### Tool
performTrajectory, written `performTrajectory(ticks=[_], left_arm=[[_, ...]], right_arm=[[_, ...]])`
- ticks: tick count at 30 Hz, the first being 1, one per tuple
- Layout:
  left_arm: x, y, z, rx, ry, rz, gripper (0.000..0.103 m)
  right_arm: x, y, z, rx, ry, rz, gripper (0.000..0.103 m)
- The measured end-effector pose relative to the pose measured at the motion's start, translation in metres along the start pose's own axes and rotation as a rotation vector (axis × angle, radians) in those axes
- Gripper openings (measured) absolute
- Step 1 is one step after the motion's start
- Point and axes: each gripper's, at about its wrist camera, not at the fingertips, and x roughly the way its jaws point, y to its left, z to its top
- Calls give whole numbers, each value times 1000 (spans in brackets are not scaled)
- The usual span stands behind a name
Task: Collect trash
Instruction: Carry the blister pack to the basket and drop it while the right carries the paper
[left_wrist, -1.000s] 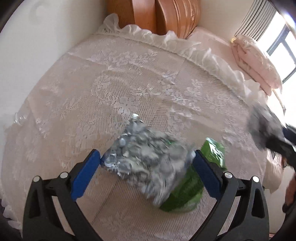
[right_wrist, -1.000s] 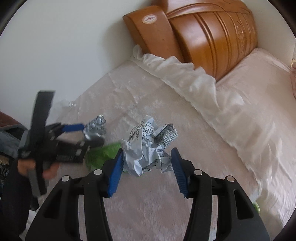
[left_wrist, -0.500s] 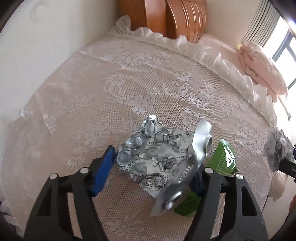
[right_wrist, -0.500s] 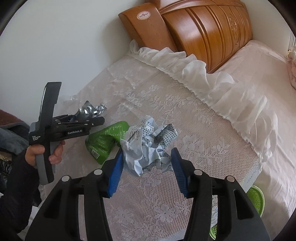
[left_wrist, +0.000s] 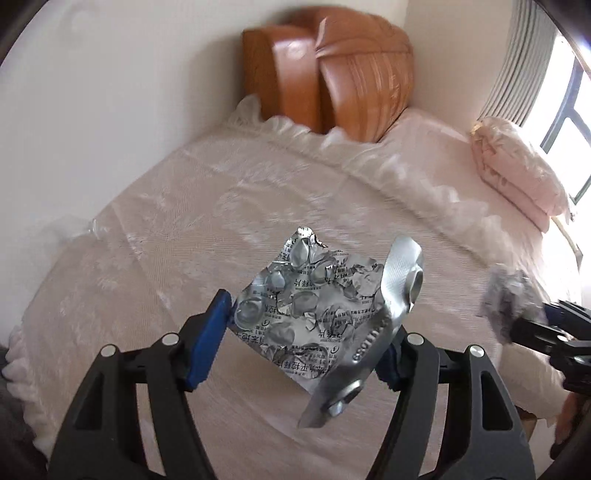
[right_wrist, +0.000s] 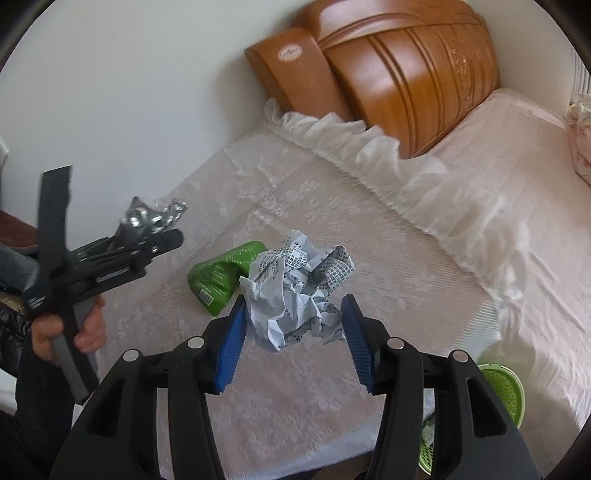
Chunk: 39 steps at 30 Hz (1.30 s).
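Observation:
My left gripper (left_wrist: 306, 343) is shut on crumpled silver foil blister packs (left_wrist: 314, 310), held above the lace-covered table. It shows at the left of the right wrist view (right_wrist: 162, 236) with the foil (right_wrist: 147, 218) at its tips. My right gripper (right_wrist: 291, 339) is shut on a crumpled ball of printed paper (right_wrist: 295, 291), held above the table. The paper shows blurred at the right edge of the left wrist view (left_wrist: 509, 291). A green wrapper (right_wrist: 218, 273) lies on the table behind the paper.
A lace cloth (right_wrist: 295, 206) covers the table. A green perforated basket (right_wrist: 498, 398) stands on the floor beside the table's right corner. A wooden headboard (right_wrist: 399, 66) and a bed with pink bedding (left_wrist: 517, 173) are behind. A clear plastic piece (left_wrist: 74, 229) lies at the table's left edge.
My left gripper has closed on the foil packs and lifted them off the table, away from the green wrapper. My right gripper keeps hold of the paper ball and has risen.

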Motion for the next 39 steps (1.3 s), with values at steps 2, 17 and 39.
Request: performTrajectory(ticks=[2, 17, 39], left_arm=[[-20, -25, -5, -1, -13, -18, 66], [-81, -203, -52, 146, -17, -212, 66], [49, -399, -133, 420, 334, -382, 84]], right_arm=[[-20, -9, -7, 3, -21, -14, 52], [-146, -125, -93, 163, -118, -172, 52], [-233, -232, -170, 363, -145, -341, 52]])
